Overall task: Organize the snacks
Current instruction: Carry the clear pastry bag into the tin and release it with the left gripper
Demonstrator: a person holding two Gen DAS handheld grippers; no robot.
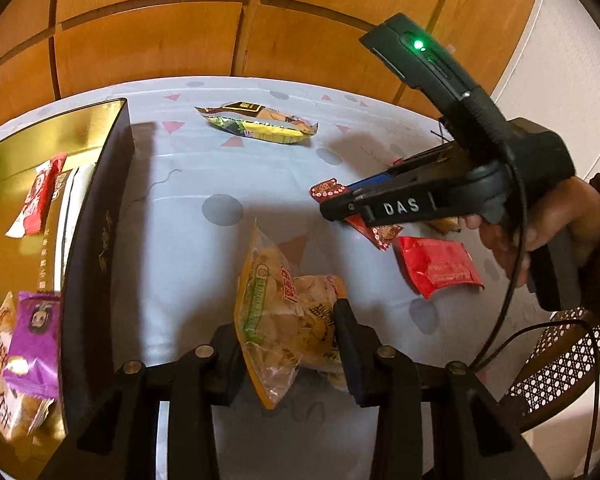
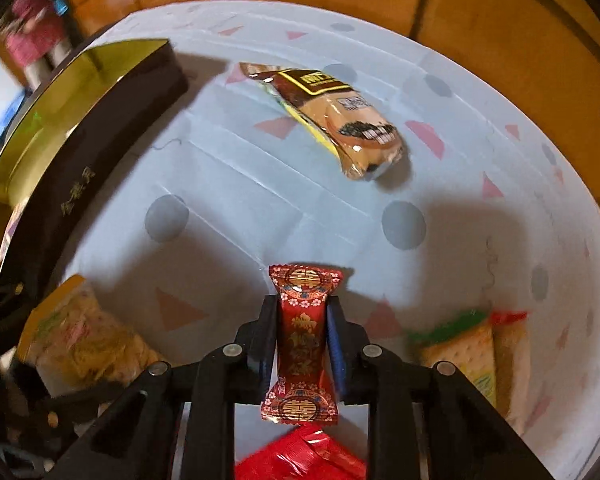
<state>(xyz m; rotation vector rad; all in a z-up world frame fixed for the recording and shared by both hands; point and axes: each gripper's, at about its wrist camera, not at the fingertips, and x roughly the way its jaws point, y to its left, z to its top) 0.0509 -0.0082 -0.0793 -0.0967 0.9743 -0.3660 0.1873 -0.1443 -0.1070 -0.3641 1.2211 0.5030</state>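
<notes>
Clamping a red patterned candy (image 2: pixel 302 344) between its closed pads, the right hand-held gripper (image 2: pixel 302 334) hangs over the surface (image 2: pixel 260 200) toward its near edge. The left hand-held gripper (image 1: pixel 290 344) pinches a clear chip bag (image 1: pixel 284 320) beside the gold-lined box (image 1: pixel 100 216) along the left edge.

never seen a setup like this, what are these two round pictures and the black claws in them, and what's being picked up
A person holds one hand-held gripper in each hand; each carries a fisheye camera looking along its two fingers. The left view shows the left hand-held gripper with a yellow chip bag between its fingers, and the other tool in a hand. The right view shows the right hand-held gripper shut on a red candy. A dotted tablecloth carries loose snacks, among them a brown packet, a red packet and a gold box already holding some.
</notes>
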